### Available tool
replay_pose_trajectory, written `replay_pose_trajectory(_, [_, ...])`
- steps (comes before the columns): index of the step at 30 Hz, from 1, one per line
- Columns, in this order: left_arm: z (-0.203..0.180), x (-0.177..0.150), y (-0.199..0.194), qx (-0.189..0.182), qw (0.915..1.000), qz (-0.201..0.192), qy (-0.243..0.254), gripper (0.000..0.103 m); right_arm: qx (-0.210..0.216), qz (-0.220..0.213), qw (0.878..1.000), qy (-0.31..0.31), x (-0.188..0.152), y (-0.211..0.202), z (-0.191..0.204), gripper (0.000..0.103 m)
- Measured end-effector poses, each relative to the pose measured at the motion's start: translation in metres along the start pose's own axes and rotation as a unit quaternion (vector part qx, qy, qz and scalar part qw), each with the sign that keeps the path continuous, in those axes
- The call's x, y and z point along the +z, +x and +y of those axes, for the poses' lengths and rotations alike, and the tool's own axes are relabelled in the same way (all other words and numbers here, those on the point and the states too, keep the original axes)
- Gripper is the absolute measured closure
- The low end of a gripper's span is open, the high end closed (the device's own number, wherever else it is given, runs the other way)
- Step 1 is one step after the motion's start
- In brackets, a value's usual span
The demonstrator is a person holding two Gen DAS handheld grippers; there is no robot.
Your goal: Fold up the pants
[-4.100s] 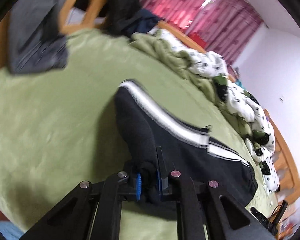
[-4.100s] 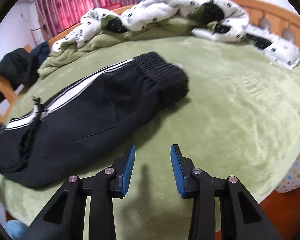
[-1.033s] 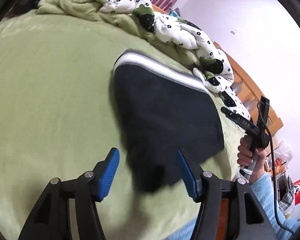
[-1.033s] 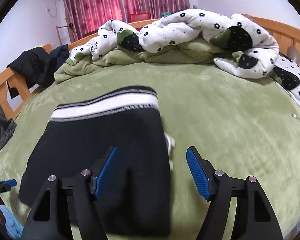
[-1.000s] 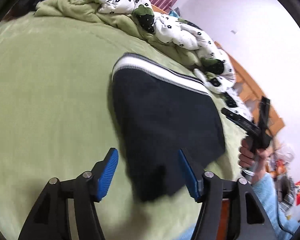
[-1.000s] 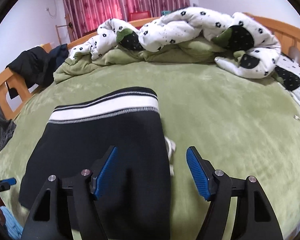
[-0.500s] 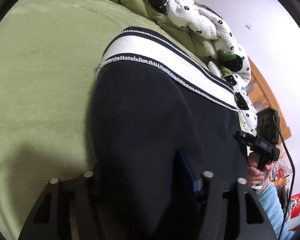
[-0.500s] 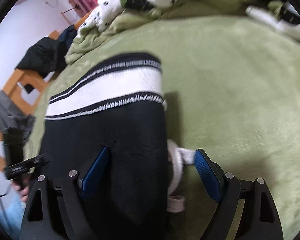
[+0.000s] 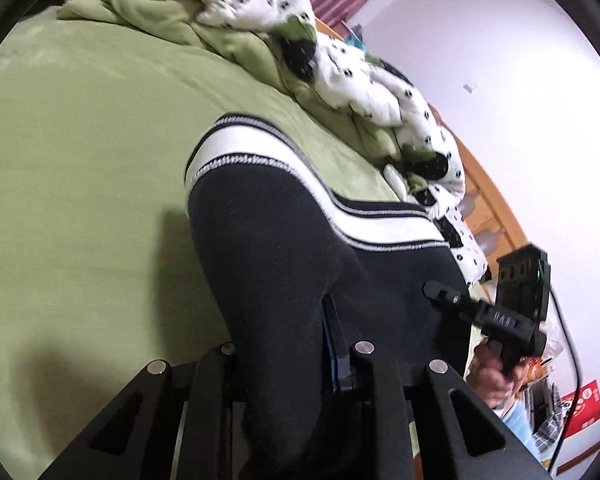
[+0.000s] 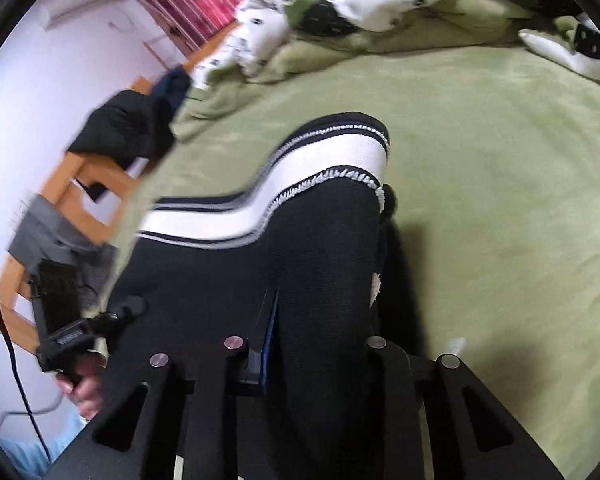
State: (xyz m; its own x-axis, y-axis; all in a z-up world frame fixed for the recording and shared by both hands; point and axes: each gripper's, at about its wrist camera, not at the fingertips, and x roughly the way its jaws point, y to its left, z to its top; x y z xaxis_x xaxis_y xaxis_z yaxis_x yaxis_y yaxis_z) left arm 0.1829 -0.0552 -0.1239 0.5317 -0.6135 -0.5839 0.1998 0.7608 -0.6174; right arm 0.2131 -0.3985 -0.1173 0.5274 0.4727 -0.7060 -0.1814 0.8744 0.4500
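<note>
Black pants (image 9: 268, 220) with a white side stripe lie folded on the green bed cover (image 9: 80, 160). My left gripper (image 9: 280, 344) has its jaws closing on the near left corner, and black fabric bunches tight between its fingers (image 9: 336, 344). In the right wrist view the pants (image 10: 320, 240) rise in a ridge into my right gripper (image 10: 324, 336), whose jaws are also closing with cloth pinched against the blue pad (image 10: 270, 336). Each view shows the other gripper, the right gripper (image 9: 484, 312) and the left gripper (image 10: 80, 332), held by a hand at the pants' near edge.
A rumpled white spotted quilt (image 9: 340, 68) and a green blanket (image 10: 340, 48) are heaped along the far side of the bed. A wooden chair (image 10: 88, 184) with dark clothes stands at the left. The wooden bed frame (image 9: 496, 200) runs on the right.
Both grippers moved forward over the near edge of the pants and their jaws came together on the black fabric, which now bunches up between the fingers.
</note>
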Motion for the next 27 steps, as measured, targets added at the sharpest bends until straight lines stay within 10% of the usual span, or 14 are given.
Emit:
replay_pose_trajectory(10, [0.122,0.02,-0.12,0.112,0.9929,0.007,-0.04,0.08,0.124,0.035,0.991,-0.025,-0.023,0.106,0.131,0.08])
replay_pose_trajectory(19, [0.132,-0.036,-0.096,0.173,0.9847,0.004,0.018,0.054,0.025,0.038,0.996,-0.081,-0.042,0.129,0.125,0.053])
replay_pose_trajectory(24, [0.123,-0.037,-0.144,0.218,0.9745,-0.046,0.021,0.054,-0.144,-0.015,0.963,-0.226,-0.05,0.084,0.168,0.043])
replay_pose_trajectory(27, [0.109,-0.022,-0.159,0.231,0.9681,-0.079,0.056,0.052,-0.15,-0.052,0.96,-0.23,-0.042,0.067,0.18,0.043])
